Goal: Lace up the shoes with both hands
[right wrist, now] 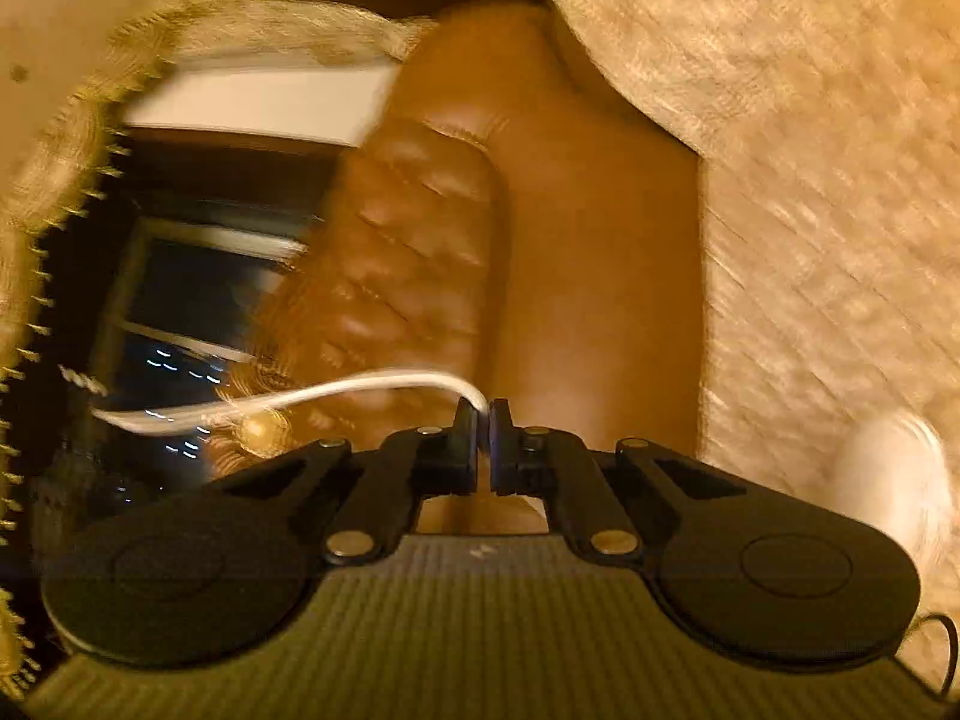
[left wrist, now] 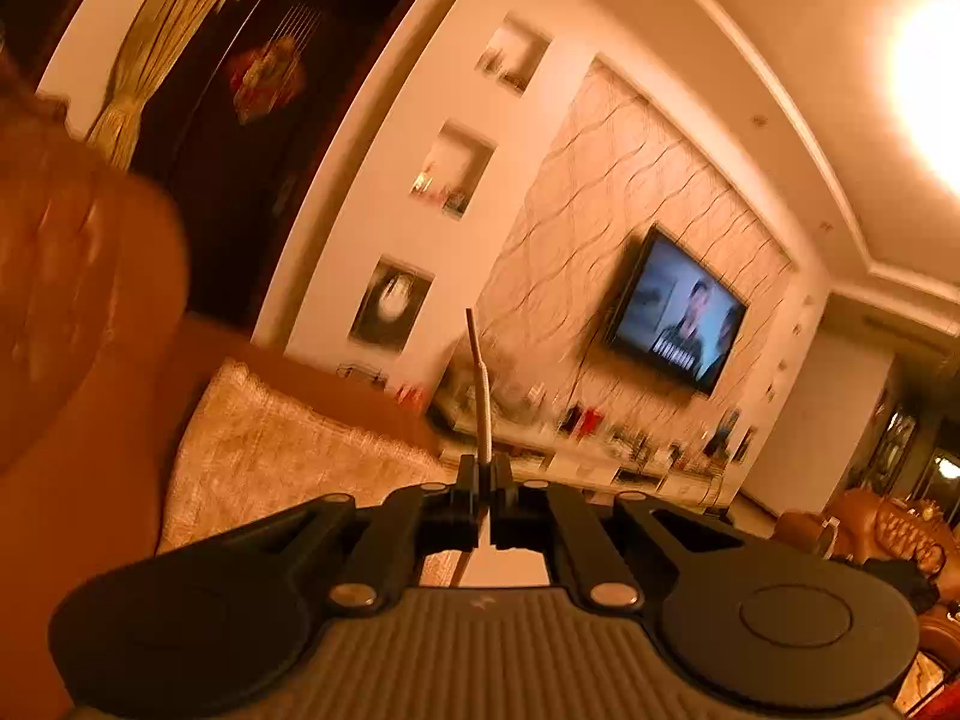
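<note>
Two views, both blurred and tinted orange:

Left wrist view
- Left gripper (left wrist: 487, 468): clenched on a lace, its black jaws pressed together around it.
- Lace (left wrist: 483, 414): pale cord that stands up from between the jaws, nearly upright, and ends in a thin dark tip above; a short stretch also shows below the jaws, running down toward the grey ribbed body of the tool.
- Shoe: not visible in this view.
- Sofa (left wrist: 90, 276): brown leather, fills the left edge, with a cream textured throw (left wrist: 288, 450) draped over it beside the gripper.
- Television (left wrist: 678, 312): switched on, mounted on a patterned wall panel to the right of the lace.
- Shelf niches (left wrist: 456, 171): three recesses in the white wall, stacked one above another, left of the television.
- Curtain (left wrist: 162, 54): gold, tied back beside a dark window.

Right wrist view
- Right gripper (right wrist: 485, 420): clamped on a lace, jaws nearly touching with the cord between them.
- Lace (right wrist: 336, 390): white, arcs out of the jaws and sweeps away to the left, smeared by blur.
- Sofa (right wrist: 540, 240): tufted brown leather arm straight ahead.
- Throw (right wrist: 828, 210): cream, covers the right side.
- White shape (right wrist: 888, 468): blurred, low at the right on the throw; cannot tell whether it is the shoe.
</note>
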